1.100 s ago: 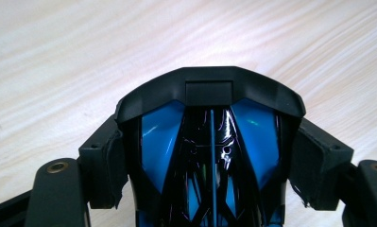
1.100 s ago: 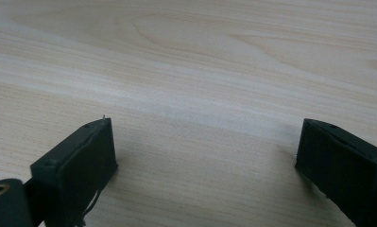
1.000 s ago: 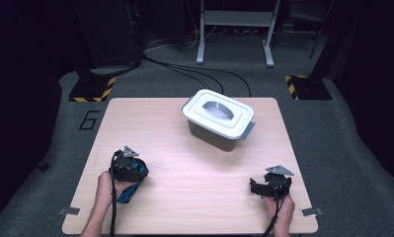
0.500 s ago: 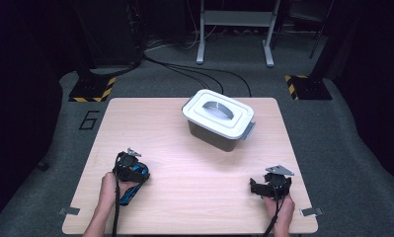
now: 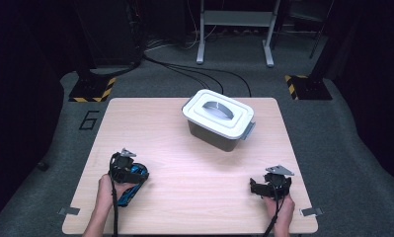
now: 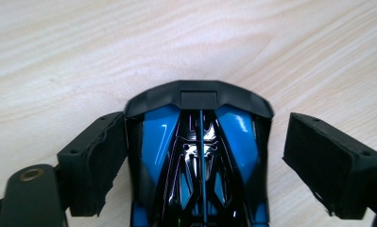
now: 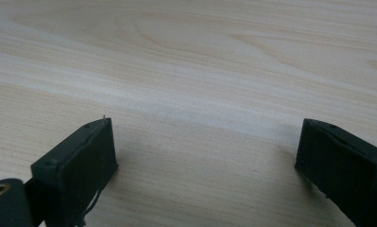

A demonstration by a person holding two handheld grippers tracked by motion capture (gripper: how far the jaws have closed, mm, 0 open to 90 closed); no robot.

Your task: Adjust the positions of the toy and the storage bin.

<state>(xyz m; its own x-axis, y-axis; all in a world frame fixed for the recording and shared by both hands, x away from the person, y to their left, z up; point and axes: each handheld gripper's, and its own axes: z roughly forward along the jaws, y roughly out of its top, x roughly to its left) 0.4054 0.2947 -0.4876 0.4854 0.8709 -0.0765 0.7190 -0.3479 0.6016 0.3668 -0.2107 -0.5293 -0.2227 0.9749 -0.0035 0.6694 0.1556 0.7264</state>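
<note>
A blue and black toy car (image 6: 200, 156) lies on the wooden table (image 5: 194, 168) at the front left, also visible as the car (image 5: 135, 178) in the high view. My left gripper (image 6: 205, 132) straddles its end; the jaws have just been opening and now stand open, the left pad (image 6: 98, 161) right beside the car and the right pad (image 6: 328, 161) clear of it. My left gripper (image 5: 125, 170) sits over the car in a hand. At the front right, my right gripper (image 5: 266, 188) rests low over bare wood; my right gripper (image 7: 207, 137) is open with nothing between its jaws.
A grey bin with a white lid (image 5: 218, 118) stands at the back middle of the table, turned at an angle. Dark floor, cables and stand legs (image 5: 234, 34) lie beyond the far edge.
The left gripper has shifted only slightly over the blue car. The right gripper has kept still.
</note>
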